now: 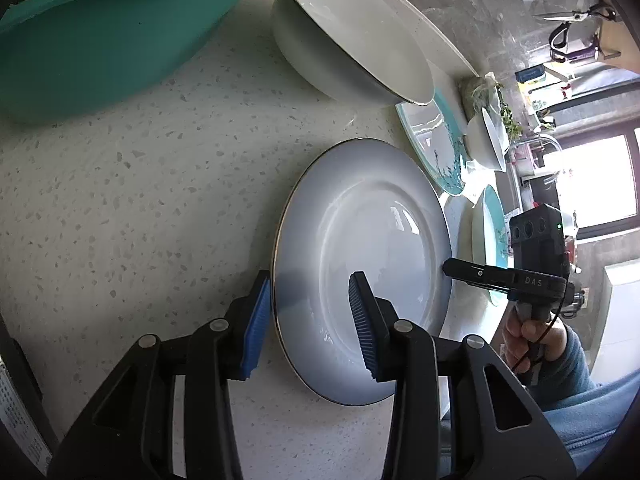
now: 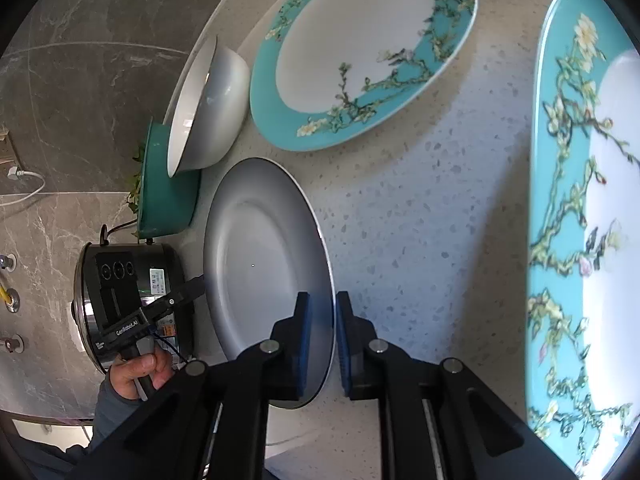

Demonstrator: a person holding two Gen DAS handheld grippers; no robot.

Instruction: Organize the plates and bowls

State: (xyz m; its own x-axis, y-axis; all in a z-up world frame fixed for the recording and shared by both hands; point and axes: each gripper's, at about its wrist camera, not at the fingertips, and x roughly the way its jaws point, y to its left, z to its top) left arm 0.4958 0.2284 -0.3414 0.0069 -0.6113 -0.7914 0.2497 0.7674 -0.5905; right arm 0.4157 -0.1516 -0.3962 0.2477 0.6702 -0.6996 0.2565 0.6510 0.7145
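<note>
- The right claw is clamped on the near rim of the grey-white plate — one blue pad lies over the plate's upper face, the other sits at the outside of the rim, with only the thin edge between them.
- The left claw straddles the opposite rim of the same plate; one blue pad stands just outside the edge over the bench and the other over the plate's face, with a clear gap on both sides, so its jaws stand apart and press on nothing.
- In the left wrist view the right claw shows at the plate's far edge, its black fingers on the rim and a hand in a blue sleeve gripping the handle.
- The plate lies flat on the speckled white bench, roughly in the middle of the other dishes.
- Beyond it a white bowl sits close to the wall, with a teal basin holding some greens just beside it.
- Two teal floral plates lie on the bench: one beside the white bowl, the other well apart on the far side of the right claw.
- A black-and-steel cooker stands against the grey marbled wall, behind the left claw — a plug and white cable hang on that wall.
</note>
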